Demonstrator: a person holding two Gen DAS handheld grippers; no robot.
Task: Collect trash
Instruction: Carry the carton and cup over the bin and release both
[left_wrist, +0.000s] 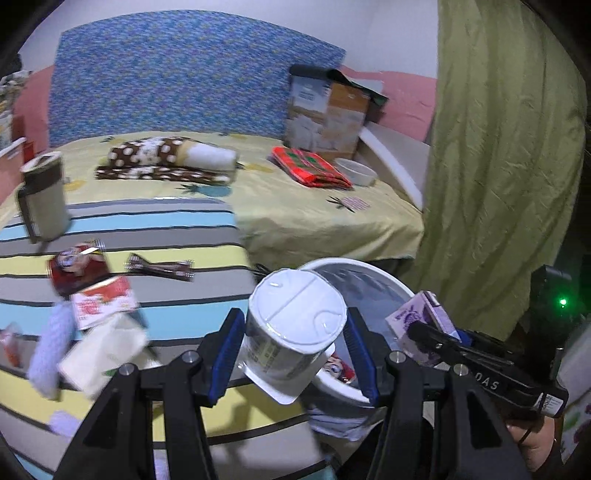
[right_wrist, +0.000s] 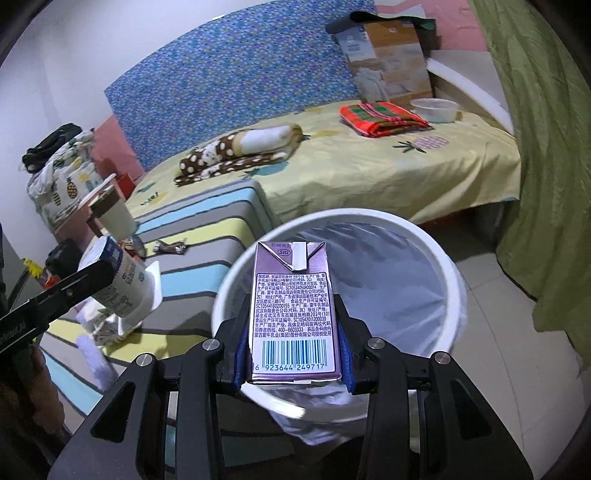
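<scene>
My left gripper (left_wrist: 293, 349) is shut on a white yogurt cup (left_wrist: 291, 328), held upside down at the left rim of the white trash bin (left_wrist: 373, 271). The cup also shows in the right wrist view (right_wrist: 125, 284). My right gripper (right_wrist: 293, 341) is shut on a purple milk carton (right_wrist: 293, 310), held over the bin's (right_wrist: 448, 266) near rim. The carton shows in the left wrist view (left_wrist: 421, 325) too. A red wrapper (left_wrist: 340, 369) lies inside the bin. More trash lies on the striped cloth: red packets (left_wrist: 85, 280), a dark wrapper (left_wrist: 162, 266), white paper (left_wrist: 107, 350).
A cream mug (left_wrist: 44, 195) stands at the far left of the striped surface (left_wrist: 147, 229). Behind is a yellow bed (left_wrist: 314, 214) with a folded red cloth (left_wrist: 310, 166), a white bowl (left_wrist: 356, 171) and a cardboard box (left_wrist: 327, 110). A green curtain (left_wrist: 498, 166) hangs to the right.
</scene>
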